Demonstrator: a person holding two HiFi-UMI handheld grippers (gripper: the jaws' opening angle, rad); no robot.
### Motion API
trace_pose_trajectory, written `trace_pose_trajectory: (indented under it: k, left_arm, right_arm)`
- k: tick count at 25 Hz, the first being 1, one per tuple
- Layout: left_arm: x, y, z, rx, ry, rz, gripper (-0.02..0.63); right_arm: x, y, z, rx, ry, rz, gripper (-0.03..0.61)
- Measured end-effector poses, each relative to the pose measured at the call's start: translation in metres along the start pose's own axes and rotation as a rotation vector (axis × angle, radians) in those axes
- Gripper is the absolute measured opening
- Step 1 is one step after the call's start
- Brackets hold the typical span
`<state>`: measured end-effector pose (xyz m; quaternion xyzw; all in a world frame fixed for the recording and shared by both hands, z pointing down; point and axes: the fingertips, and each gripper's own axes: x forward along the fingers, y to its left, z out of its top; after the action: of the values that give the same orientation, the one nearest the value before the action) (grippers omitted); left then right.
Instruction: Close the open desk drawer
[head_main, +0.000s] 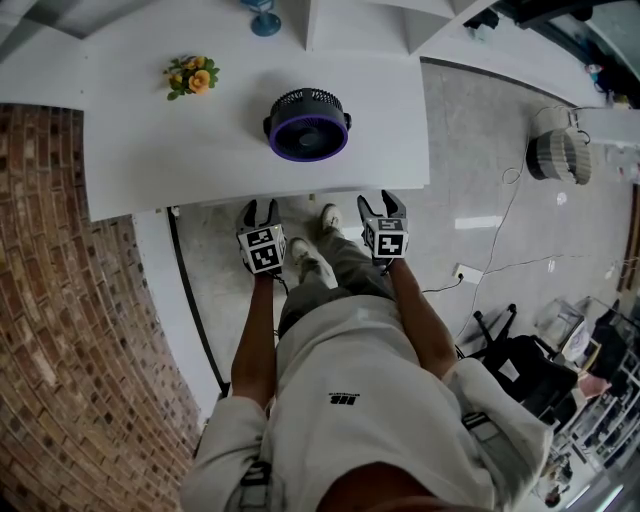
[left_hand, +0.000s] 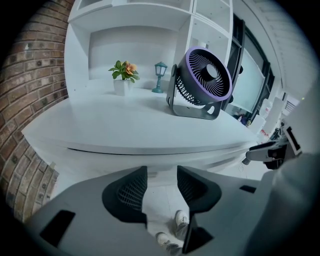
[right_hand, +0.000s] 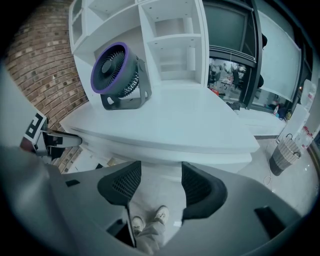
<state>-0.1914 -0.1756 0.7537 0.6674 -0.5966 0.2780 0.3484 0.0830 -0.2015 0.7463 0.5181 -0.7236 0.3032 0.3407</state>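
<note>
A white desk (head_main: 150, 150) stands right in front of me, and both grippers hover at its front edge. My left gripper (head_main: 260, 207) (left_hand: 161, 172) is open and holds nothing. My right gripper (head_main: 382, 203) (right_hand: 161, 167) is also open and empty. Just beyond the jaws, under the desktop lip, runs a white drawer front (left_hand: 150, 157) (right_hand: 165, 155) that looks about flush. In the head view nothing sticks out past the desk edge. I cannot tell whether either gripper touches it.
On the desk stand a purple-rimmed fan (head_main: 308, 125) (left_hand: 202, 82) (right_hand: 117, 75), a potted flower (head_main: 192, 77) (left_hand: 122, 77) and a small blue lamp figurine (left_hand: 160, 77). A brick wall (head_main: 60, 300) is at the left. A black cable (head_main: 195, 300) runs under the desk, with a white bin (head_main: 560, 155) and a black bag (head_main: 520, 365) at the right.
</note>
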Motion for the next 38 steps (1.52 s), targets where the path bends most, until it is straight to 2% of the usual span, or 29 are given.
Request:
trace_pose_trajectory:
  k: [5, 11, 18, 27, 32, 38]
  left_arm:
    - [-0.003, -0.004, 0.001, 0.001, -0.002, -0.022, 0.206]
    - [-0.022, -0.022, 0.008, 0.031, -0.048, -0.085, 0.21]
    - [-0.074, -0.046, 0.028, 0.082, -0.18, -0.168, 0.244]
    - [-0.17, -0.074, 0.034, 0.217, -0.378, -0.219, 0.27]
    - [-0.215, -0.087, 0.022, 0.19, -0.442, -0.243, 0.27]
    - [-0.249, -0.087, 0.019, 0.17, -0.497, -0.224, 0.27]
  right_arm:
    - [-0.008, 0.01, 0.005, -0.016, -0.023, 0.02, 0.25]
    - [-0.03, 0.039, 0.013, -0.073, -0.087, 0.07, 0.25]
    - [-0.082, 0.073, 0.037, -0.135, -0.22, 0.091, 0.25]
    - [-0.178, 0.11, 0.044, -0.192, -0.376, 0.099, 0.247]
    - [-0.224, 0.132, 0.043, -0.232, -0.44, 0.115, 0.247]
    - [-0.254, 0.155, 0.039, -0.268, -0.478, 0.16, 0.247]
